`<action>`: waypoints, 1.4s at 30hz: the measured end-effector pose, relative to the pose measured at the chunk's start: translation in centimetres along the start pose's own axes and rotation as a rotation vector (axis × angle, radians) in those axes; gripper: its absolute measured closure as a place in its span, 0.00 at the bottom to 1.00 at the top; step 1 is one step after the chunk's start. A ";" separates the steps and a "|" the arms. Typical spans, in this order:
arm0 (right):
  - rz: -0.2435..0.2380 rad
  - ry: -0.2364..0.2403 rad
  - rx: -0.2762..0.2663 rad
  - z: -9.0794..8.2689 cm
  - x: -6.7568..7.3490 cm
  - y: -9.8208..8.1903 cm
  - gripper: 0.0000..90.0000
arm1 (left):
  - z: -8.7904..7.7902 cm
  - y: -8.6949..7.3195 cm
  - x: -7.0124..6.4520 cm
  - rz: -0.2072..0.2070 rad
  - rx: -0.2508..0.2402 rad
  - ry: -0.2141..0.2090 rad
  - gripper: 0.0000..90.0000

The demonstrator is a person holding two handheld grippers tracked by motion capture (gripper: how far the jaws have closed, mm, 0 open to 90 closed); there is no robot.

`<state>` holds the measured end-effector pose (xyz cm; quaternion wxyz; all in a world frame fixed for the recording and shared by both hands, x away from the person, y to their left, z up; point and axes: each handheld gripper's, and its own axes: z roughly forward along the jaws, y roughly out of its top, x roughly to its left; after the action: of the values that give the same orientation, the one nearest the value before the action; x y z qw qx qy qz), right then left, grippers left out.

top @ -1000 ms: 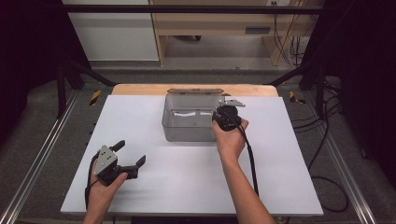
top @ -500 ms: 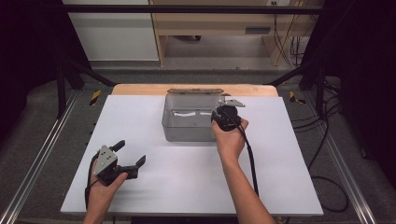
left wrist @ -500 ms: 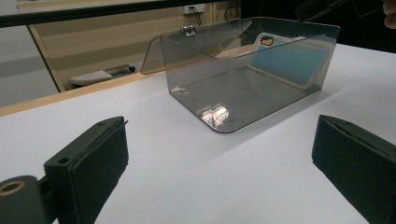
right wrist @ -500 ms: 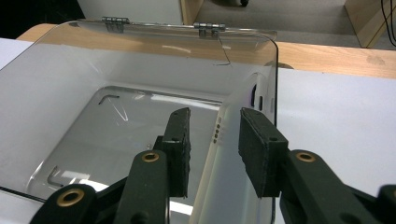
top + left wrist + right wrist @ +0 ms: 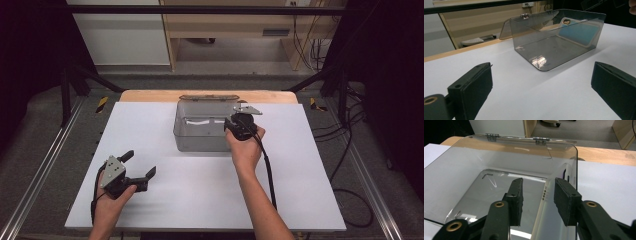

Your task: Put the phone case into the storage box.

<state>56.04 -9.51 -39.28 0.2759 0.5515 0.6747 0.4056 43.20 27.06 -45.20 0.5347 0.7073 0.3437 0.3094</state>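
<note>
Barely anything has shifted over the last second: both hands sit where they were, and the one real change is the right tool [image 5: 239, 121], whose jaws have just been opening. From the right gripper view they stand a little apart on either side of a white phone-like slab [image 5: 550, 220] leaning on edge against the right wall inside the clear box [image 5: 192, 145]. The pads look just off it rather than squeezing, so I'd call that a let-go and not a grip.

The box sits toward the back middle of the white table [image 5: 300, 190], with its hinged lid [image 5: 208, 97] thrown open behind it. In the left gripper view you can see the slab's blue face through the smoky wall [image 5: 579, 32].

The left tool [image 5: 136, 166] is parked at the near left of the table, well away from the box, with its jaws wide apart and nothing between them.

My read is that this is the drop-off step, with the slab placed in the box and being released. The next move probably calls for lifting the right tool straight up so a pad doesn't knock the slab over, then dealing with the lid.
</note>
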 end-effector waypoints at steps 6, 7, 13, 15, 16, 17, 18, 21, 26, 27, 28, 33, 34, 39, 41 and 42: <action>-0.008 0.008 -0.011 0.0 0.2 0.1 0.61 | 0.0 0.0 0.0 0.000 0.000 0.000 0.04; -0.008 0.008 -0.011 0.0 0.2 0.1 0.61 | 0.0 0.0 0.0 0.000 0.000 0.000 0.04; -0.007 0.017 -0.014 0.0 0.3 0.1 0.56 | 0.0 0.0 0.0 0.001 0.000 0.000 0.04; -0.008 0.018 -0.014 -0.1 0.4 0.2 0.56 | 0.0 0.0 0.0 0.001 0.000 0.000 0.04; -0.009 0.017 -0.015 -0.1 0.4 0.2 0.56 | 0.0 0.0 0.0 0.001 0.000 0.000 0.04; -0.010 0.018 -0.018 -0.1 0.4 0.2 0.55 | 0.0 0.0 0.0 0.001 0.000 0.000 0.04; -0.010 0.018 -0.019 -0.1 0.4 0.2 0.54 | 0.0 0.0 0.0 0.001 0.000 0.000 0.04; -0.007 0.020 -0.019 -0.1 0.3 0.2 0.52 | 0.0 0.0 0.0 0.002 0.000 0.000 0.04; -0.002 0.021 -0.020 -0.1 0.3 0.2 0.45 | 0.0 0.0 0.0 0.001 0.000 0.000 0.04; -0.002 0.023 -0.019 -0.1 0.3 0.3 0.42 | 0.0 0.0 0.0 0.001 0.000 0.000 0.04; -0.002 0.023 -0.019 -0.1 0.3 0.3 0.42 | 0.0 0.0 0.0 0.001 0.000 0.000 0.04; -0.017 0.035 -0.017 0.0 0.4 0.2 0.34 | 0.0 0.0 0.0 0.002 0.000 0.000 0.04; -0.018 0.037 -0.028 -0.1 0.4 0.2 0.32 | 0.0 0.0 0.0 0.002 0.000 0.000 0.04; -0.017 0.046 -0.054 -0.2 0.4 0.3 0.29 | 0.0 0.0 0.0 0.002 0.000 0.001 0.04; -0.018 0.054 -0.064 -0.3 0.3 0.3 0.28 | 0.0 0.0 0.0 0.001 0.000 0.001 0.04; -0.019 0.055 -0.068 -0.3 0.3 0.3 0.28 | 0.0 0.0 0.0 0.001 0.000 0.000 0.04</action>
<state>55.88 -9.23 -38.83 0.2797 0.5242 0.6729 0.4407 43.21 27.09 -45.20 0.5343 0.7075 0.3435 0.3098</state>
